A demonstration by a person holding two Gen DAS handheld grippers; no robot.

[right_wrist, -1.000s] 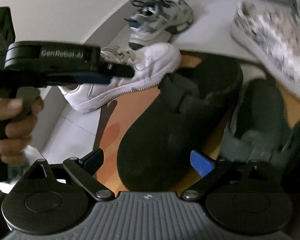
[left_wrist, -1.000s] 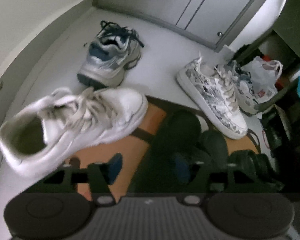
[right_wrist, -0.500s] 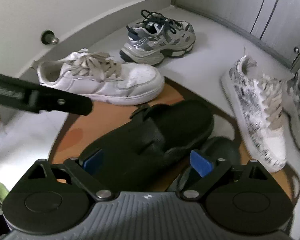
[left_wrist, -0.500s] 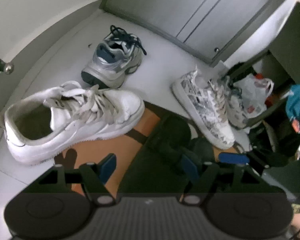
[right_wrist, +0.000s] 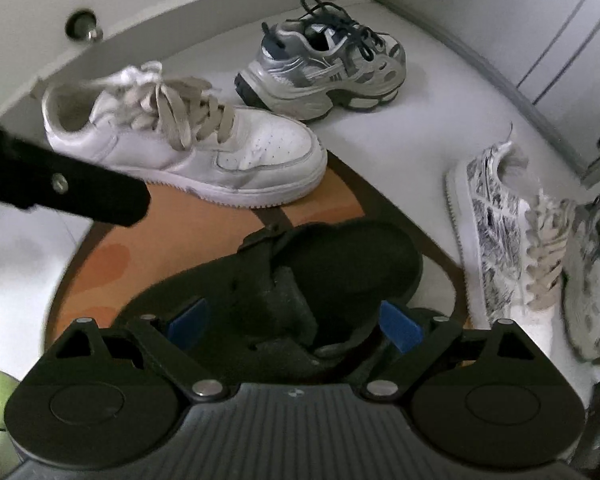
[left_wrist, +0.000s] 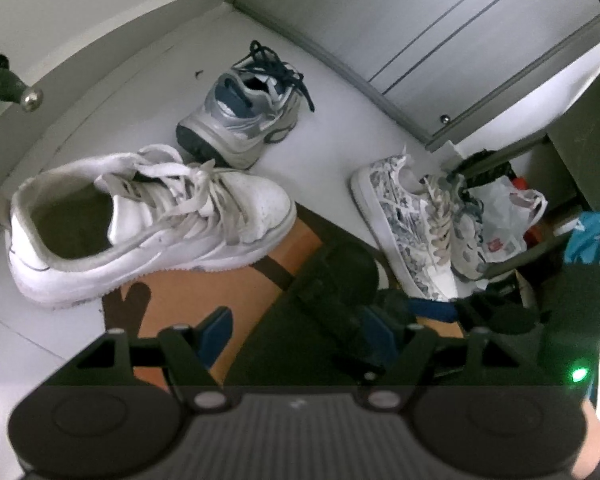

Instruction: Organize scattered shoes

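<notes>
The right gripper [right_wrist: 296,322] is closing, its blue pads [right_wrist: 400,326] flanking the black clog [right_wrist: 300,272] without yet pressing it. The clog is lying on an orange mat [right_wrist: 108,256], toe pointing away. The left gripper [left_wrist: 296,330] is standing spread over the mat's edge, pinching nothing. The white sneaker [left_wrist: 148,224] is resting just beyond its left finger. A second dark shoe under the right finger is mostly hidden. The patterned sneakers [right_wrist: 512,248] are blurring at the right edge.
</notes>
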